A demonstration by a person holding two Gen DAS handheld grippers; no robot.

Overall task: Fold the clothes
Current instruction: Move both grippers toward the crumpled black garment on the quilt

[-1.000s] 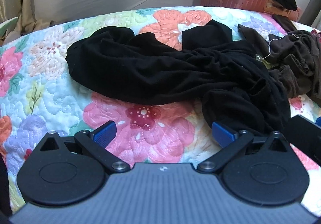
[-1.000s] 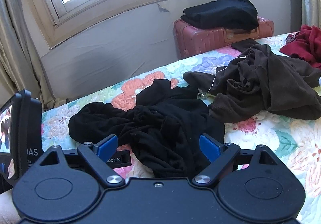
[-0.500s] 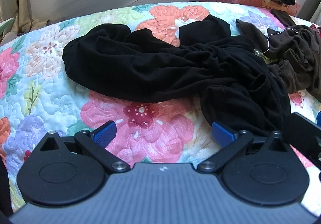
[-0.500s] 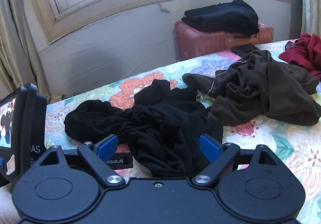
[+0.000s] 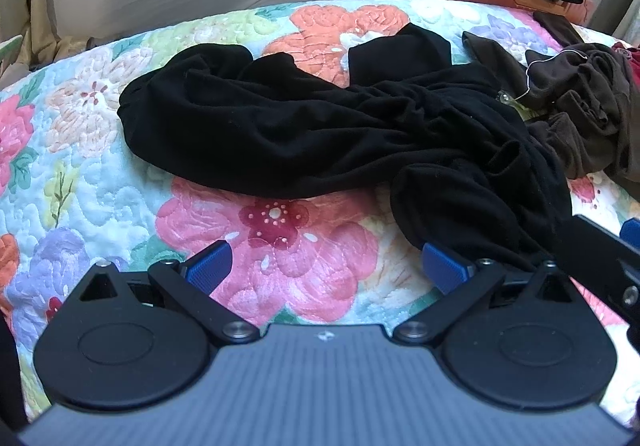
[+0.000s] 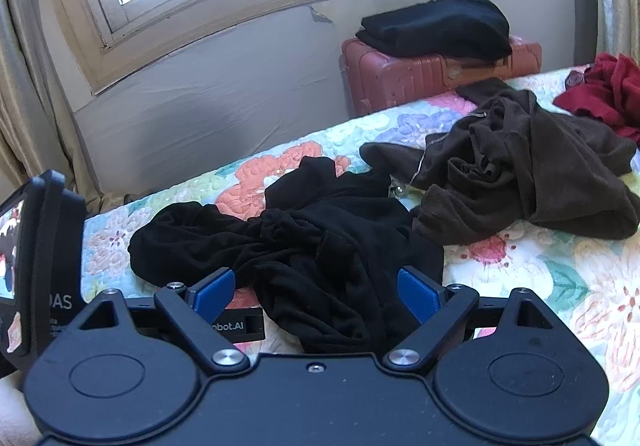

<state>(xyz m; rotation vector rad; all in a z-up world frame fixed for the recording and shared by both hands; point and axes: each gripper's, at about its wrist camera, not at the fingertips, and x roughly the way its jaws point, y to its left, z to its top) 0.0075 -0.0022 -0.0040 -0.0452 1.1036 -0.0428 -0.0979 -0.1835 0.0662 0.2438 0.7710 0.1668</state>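
Observation:
A crumpled black garment point(image 5: 320, 134) lies across the floral quilt point(image 5: 80, 150); it also shows in the right wrist view point(image 6: 312, 246). My left gripper point(image 5: 326, 268) is open and empty, low over the quilt just in front of the garment's near edge. My right gripper point(image 6: 316, 292) is open and empty, with the garment's near lobe lying between its blue fingers point(image 6: 416, 292). The left gripper's body point(image 6: 40, 266) stands at the left of the right wrist view.
A crumpled brown garment point(image 6: 528, 174) lies to the right of the black one, with a red garment point(image 6: 604, 90) beyond it. A pink suitcase point(image 6: 404, 74) with folded black clothes point(image 6: 440, 26) on top stands behind the bed, under a window.
Both grippers have moved slightly nearer to the black garment. The clothes have not moved.

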